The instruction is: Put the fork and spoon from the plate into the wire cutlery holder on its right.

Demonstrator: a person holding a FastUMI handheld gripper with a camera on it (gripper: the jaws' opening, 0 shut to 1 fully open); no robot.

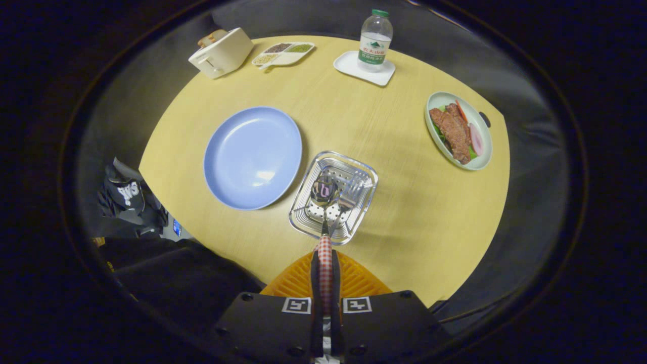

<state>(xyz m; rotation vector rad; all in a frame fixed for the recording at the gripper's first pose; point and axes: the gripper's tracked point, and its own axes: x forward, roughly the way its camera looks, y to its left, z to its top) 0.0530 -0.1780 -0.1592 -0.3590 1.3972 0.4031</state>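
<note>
Tool: tool [325,263] is closed tight on a red-checked handle [325,263], both fingers [315,283] pressing its sides; the handle's lower end is hidden between the tool's black body blocks.
Held piece: handle runs toward 12 o'clock into the wire cutlery holder [303,222]; I cannot tell whether it belongs to the spoon [323,192] or the fork [351,194], since both shafts meet at its tip.
Holder contents: spoon bowl and fork tines lie side by side inside, spoon at 9 o'clock of the fork.
Hidden: orange ribbed object [354,278] under the fingers, mostly covered by the tool.
Plate: blue plate [252,156] just beside the holder at 9 o'clock, bare.
Counter: yellow counter [404,212] has open surface at 3 o'clock of the holder; its edge curves close behind the tool.
Far side: food dish [459,130] at 2 o'clock, bottle [375,40] on a white tray [349,65] at 12 o'clock.
</note>
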